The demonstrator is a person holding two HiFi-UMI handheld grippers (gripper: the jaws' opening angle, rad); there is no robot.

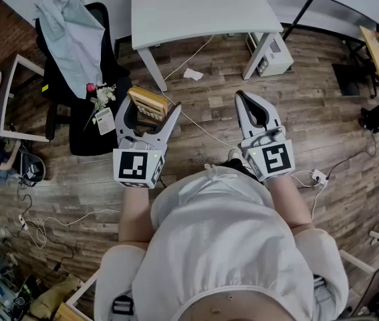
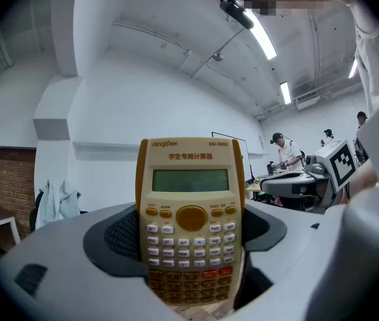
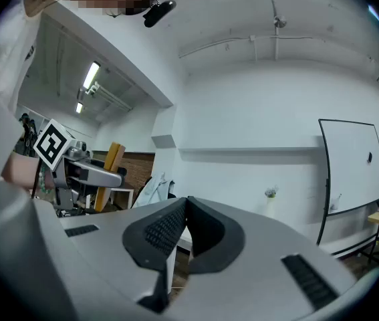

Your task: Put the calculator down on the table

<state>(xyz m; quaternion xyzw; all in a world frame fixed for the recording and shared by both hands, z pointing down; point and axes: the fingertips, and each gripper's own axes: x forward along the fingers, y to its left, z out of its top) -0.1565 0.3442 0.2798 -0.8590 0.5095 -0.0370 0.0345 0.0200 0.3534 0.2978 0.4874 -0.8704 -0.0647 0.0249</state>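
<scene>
Left gripper point(image 1: 150, 105), jaws wide, grips the upright calculator point(image 2: 190, 219) by its side edges, in the air short of the table point(image 1: 202, 9); right gripper point(image 1: 242, 97), jaws together, holds nothing.

Smooth plastic calculator point(image 2: 190, 219) — wood-plank floor point(image 1: 309, 99) — matt white table point(image 1: 202, 5).

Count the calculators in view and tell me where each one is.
1. The calculator stands upright, gripped between the jaws of the left tool, held in the air. More may lie hidden out of view.
</scene>
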